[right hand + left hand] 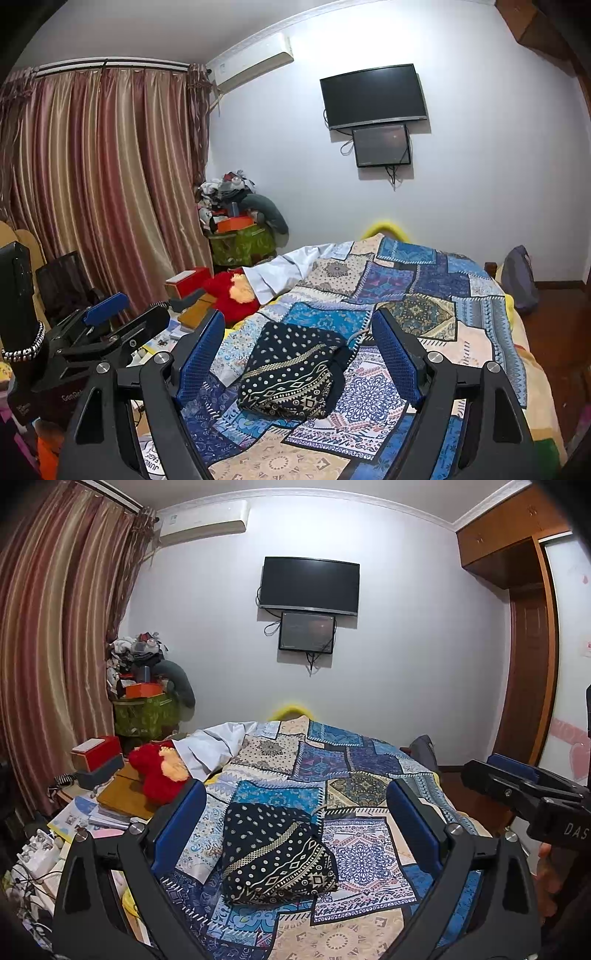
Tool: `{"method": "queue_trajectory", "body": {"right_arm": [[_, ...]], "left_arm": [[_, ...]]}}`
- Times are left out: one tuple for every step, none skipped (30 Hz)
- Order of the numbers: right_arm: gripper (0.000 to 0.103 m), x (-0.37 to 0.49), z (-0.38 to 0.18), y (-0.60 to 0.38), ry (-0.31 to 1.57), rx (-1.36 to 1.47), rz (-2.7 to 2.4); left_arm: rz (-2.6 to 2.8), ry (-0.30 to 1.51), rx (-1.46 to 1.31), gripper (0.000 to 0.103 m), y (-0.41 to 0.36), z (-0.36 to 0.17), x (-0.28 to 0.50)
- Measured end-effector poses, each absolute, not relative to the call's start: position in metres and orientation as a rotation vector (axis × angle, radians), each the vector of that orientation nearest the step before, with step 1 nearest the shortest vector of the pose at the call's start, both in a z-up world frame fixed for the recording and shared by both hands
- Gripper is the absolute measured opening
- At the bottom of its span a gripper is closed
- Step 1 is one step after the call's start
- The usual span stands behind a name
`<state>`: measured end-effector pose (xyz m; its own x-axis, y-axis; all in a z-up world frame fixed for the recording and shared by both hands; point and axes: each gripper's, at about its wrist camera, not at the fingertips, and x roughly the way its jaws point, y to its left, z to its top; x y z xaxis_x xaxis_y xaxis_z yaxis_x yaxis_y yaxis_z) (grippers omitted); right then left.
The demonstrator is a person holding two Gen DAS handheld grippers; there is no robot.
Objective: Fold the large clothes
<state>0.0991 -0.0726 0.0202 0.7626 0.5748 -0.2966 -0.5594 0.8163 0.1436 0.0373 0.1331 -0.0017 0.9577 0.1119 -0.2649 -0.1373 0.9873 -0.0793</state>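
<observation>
Both tools are held up off the bed, side by side, pointing across it toward the wall with the TV (309,584).

The left gripper (297,821) sits level, its two blue-padded fingers (181,821) spread wide with nothing between them. The right gripper (298,354) is held the same way, jaws wide apart and empty. From the left camera, the right tool shows at about 3 o'clock, angled in from the edge, with a bit of the person's hand (548,877) under it at 4 o'clock. From the right camera, the left tool shows at 8 to 9 o'clock, and the wrist behind it wears a beaded bracelet (24,349).

The folded garment (275,853), a dark navy cloth with cream dots and a geometric border, lies as a compact bundle on the patchwork bedspread (369,775). In both views it sits framed between the spread fingers, just below centre, touched by neither tool.

A red plush toy (157,771) lies at the bed's edge at about 9 o'clock from the bundle, with white cloth (210,747) bunched just beyond it. Striped curtains (99,177) hang at 10 o'clock, and an air conditioner (255,59) sits high on the wall at 11.
</observation>
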Motion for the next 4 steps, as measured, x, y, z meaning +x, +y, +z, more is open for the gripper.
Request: {"method": "queue_trajectory", "body": {"right_arm": [[0.08, 0.0993, 0.0202, -0.0728, 0.338, 0.048, 0.618], [0.08, 0.0992, 0.02, -0.0728, 0.338, 0.048, 0.619], [0.08, 0.0992, 0.0203, -0.072, 0.338, 0.049, 0.62], [0.08, 0.0989, 0.0202, -0.0717, 0.337, 0.051, 0.619]], "left_arm": [[0.13, 0.263, -0.098, 0.099, 0.1335, -0.0017, 0.0373], [0.13, 0.263, -0.098, 0.099, 0.1338, -0.0016, 0.0372], [0.131, 0.263, -0.099, 0.099, 0.1339, -0.0019, 0.037], [0.133, 0.263, -0.1, 0.099, 0.1341, -0.0018, 0.0369]]}}
